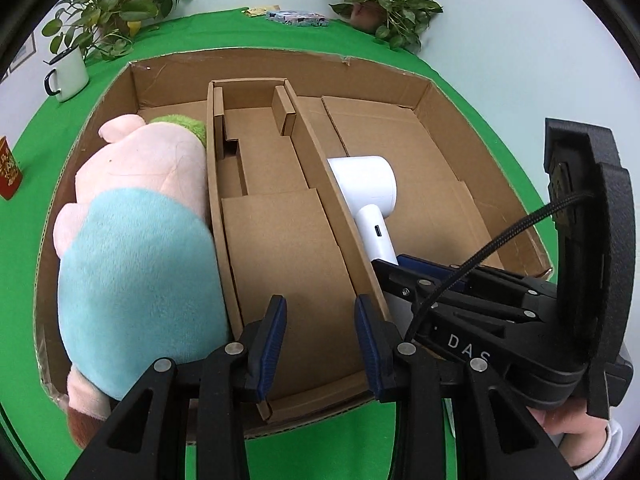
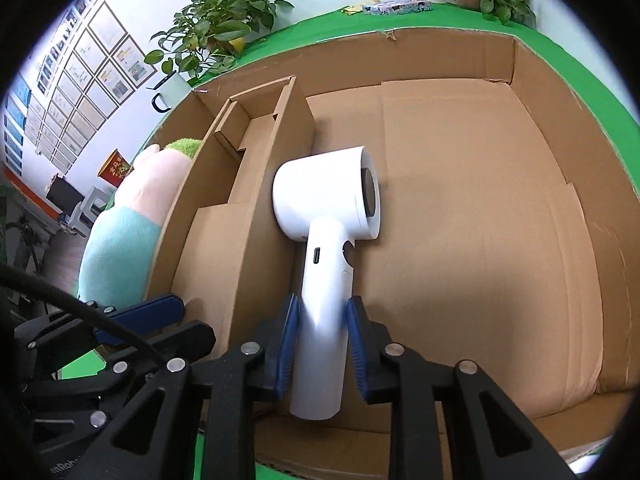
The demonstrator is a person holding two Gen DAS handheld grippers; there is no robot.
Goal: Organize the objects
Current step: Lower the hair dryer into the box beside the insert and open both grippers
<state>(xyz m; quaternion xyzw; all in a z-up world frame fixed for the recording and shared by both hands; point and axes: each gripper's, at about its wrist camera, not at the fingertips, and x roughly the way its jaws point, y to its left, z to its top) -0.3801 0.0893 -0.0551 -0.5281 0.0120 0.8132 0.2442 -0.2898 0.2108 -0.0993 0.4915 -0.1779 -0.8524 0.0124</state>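
1. Our right gripper point(image 2: 320, 344) clamps the white hair dryer point(image 2: 326, 216) handle, in the cardboard box point(image 1: 384, 68) right compartment.
2. Our left gripper point(image 1: 320, 340) fingers apart, empty, over the middle compartment.
3. Plush pig point(image 1: 136, 240) fills the left compartment.

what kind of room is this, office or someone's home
Probably an office or lab set up for recording: a green cloth covers the table, rows of framed certificates line the wall, and a desk with a monitor stands behind.
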